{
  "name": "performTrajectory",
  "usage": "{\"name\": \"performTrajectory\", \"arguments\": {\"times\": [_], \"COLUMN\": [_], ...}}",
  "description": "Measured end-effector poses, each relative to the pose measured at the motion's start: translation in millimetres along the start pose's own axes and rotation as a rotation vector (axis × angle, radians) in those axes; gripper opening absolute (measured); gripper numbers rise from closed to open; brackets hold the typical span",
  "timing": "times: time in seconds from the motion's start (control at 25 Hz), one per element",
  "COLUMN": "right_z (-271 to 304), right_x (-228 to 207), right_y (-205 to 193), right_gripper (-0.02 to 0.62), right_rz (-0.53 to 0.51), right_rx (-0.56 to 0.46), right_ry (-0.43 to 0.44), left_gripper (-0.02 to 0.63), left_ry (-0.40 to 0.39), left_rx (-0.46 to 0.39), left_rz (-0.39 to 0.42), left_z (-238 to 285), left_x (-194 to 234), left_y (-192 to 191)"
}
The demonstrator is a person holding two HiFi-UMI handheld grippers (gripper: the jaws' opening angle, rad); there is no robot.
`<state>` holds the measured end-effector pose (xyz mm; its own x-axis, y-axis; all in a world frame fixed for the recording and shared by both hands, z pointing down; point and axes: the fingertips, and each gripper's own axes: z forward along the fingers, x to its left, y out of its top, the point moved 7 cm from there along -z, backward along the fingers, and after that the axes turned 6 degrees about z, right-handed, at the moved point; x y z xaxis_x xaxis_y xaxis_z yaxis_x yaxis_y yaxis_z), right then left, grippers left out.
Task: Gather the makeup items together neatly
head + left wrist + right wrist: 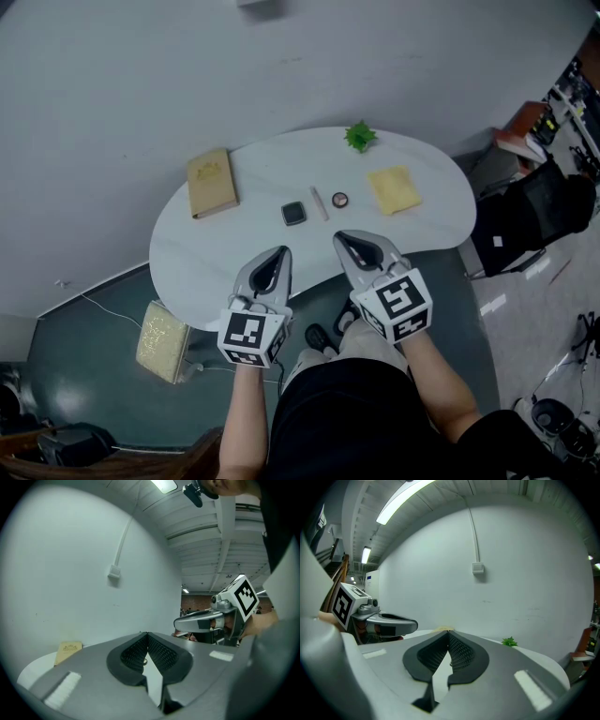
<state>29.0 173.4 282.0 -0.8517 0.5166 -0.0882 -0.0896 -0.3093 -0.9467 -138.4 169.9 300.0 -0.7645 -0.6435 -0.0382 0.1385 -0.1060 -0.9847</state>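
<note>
On the white oval table (216, 253) three makeup items lie in a row near the middle: a dark square compact (293, 213), a pale stick (319, 203) and a small round pot (339, 200). My left gripper (281, 251) hovers over the table's near edge, shut and empty, just short of the compact. Beside it my right gripper (341, 236) is also shut with nothing in it, below the round pot. In the left gripper view the jaws (147, 634) meet tip to tip; the right gripper view shows the same (448, 633).
A tan book (211, 182) lies at the table's left, a yellow cloth (394, 189) at its right, and a small green plant (359, 137) by the far edge. A woven bag (162, 341) sits on the floor at the left. A dark chair (530, 216) stands at the right.
</note>
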Motion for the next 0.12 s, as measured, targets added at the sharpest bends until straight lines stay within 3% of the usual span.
{"name": "performTrajectory", "arguments": {"times": [0.12], "right_z": [0.0], "right_x": [0.0], "right_y": [0.8], "right_gripper": [0.009], "right_rz": [-0.001], "right_rx": [-0.003], "right_ry": [0.003], "left_gripper": [-0.003], "left_ry": [-0.001], "left_rx": [-0.002], "left_rz": [0.0], "left_z": [1.1], "left_x": [0.7], "left_y": [0.5]}}
